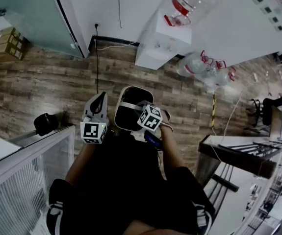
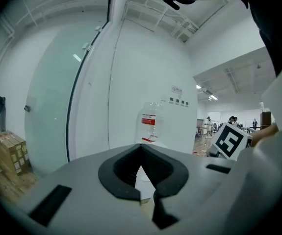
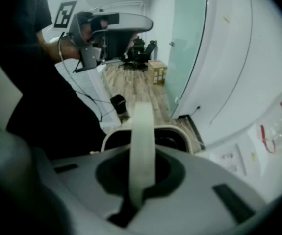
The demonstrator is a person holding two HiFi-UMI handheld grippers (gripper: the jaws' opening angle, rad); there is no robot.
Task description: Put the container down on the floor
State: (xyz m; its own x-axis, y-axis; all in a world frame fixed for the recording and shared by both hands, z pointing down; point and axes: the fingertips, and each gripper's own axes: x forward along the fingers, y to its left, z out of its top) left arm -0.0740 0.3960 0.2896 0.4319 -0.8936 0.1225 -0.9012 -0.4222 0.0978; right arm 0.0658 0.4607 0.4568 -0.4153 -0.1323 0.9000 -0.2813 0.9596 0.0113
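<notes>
I count two grippers. My left gripper (image 1: 99,101) has its jaws together with nothing between them. My right gripper (image 1: 141,111) has its jaws clamped on the handle (image 3: 142,146). Each carries one marker cube, so two cubes in all, both near me.

There is one container (image 1: 126,117). It hangs from that handle in the air over the wood floor (image 1: 47,87), directly in front of me, just right of the left gripper and touching only the right one. It is a rounded, oblong tub with a pale, off-white rim and a dark inside. Its single handle is a flat, cream band that arches across the open top. In the right gripper view the band runs straight up between the jaws, with the tub's rim showing beyond it.

Farther off, against the far wall, stands one white water dispenser (image 1: 155,45) with one clear bottle (image 1: 192,4) on top, red at its neck. Right of it, on the floor, lies a cluster of spare jugs (image 1: 199,65); I make out three red handles. At the far left is one stack of cardboard boxes (image 1: 4,43), and I cannot count them surely
</notes>
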